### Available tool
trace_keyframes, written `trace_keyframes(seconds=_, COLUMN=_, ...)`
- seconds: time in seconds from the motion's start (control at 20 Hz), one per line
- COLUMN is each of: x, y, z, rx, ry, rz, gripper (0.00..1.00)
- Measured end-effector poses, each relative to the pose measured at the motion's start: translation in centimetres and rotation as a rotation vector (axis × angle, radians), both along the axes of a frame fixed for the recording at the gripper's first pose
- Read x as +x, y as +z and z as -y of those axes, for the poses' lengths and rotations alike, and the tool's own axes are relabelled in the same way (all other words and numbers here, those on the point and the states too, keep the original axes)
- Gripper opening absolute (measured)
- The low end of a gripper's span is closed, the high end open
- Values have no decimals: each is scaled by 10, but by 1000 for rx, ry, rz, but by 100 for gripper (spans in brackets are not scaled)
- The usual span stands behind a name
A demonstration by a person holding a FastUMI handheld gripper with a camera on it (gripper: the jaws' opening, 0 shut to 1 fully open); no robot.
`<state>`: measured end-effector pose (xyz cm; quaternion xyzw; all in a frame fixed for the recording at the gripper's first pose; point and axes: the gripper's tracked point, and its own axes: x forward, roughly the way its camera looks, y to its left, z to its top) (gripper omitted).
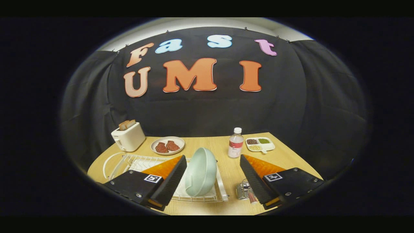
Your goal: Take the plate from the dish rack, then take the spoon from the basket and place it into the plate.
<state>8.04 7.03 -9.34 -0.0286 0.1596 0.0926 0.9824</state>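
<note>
A pale green plate [200, 171] stands on edge in the white wire dish rack [136, 161], just ahead of my fingers and close to the left one. My gripper [213, 178] is open, its two black and orange fingers wide apart with nothing pressed between them. The left finger [169, 179] overlaps the rack. Partly hidden behind the right finger [255, 179] is a small metal basket [243, 190] with a utensil handle showing beside it; I cannot tell whether it is the spoon.
Beyond the rack on the wooden table [226, 152] stand a white toaster with bread [128, 136], a plate of meat pieces [167, 145], a small bottle [235, 142] and a divided dish of grains [259, 144].
</note>
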Motion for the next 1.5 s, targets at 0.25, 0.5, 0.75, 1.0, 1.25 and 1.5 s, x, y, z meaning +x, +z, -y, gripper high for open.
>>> trace_keyframes(seconds=0.25, x=13, y=-35, z=-11, rx=-6, ry=9, rz=-115, gripper=97)
trace_keyframes(seconds=0.5, x=22, y=-54, z=-24, rx=-2, ry=22, rz=-170, gripper=76)
trace_keyframes(seconds=0.75, x=22, y=-76, z=-22, rx=-25, ry=-13, rz=-278, gripper=50)
trace_keyframes(seconds=1.0, x=17, y=-81, z=-17, rx=-60, ry=-92, rz=-331, gripper=29)
trace_keyframes(seconds=1.25, x=17, y=-74, z=-15, rx=-126, ry=-152, rz=-294, gripper=23)
trace_keyframes(seconds=1.5, x=22, y=-53, z=-10, rx=-167, ry=-211, rz=-238, gripper=20)
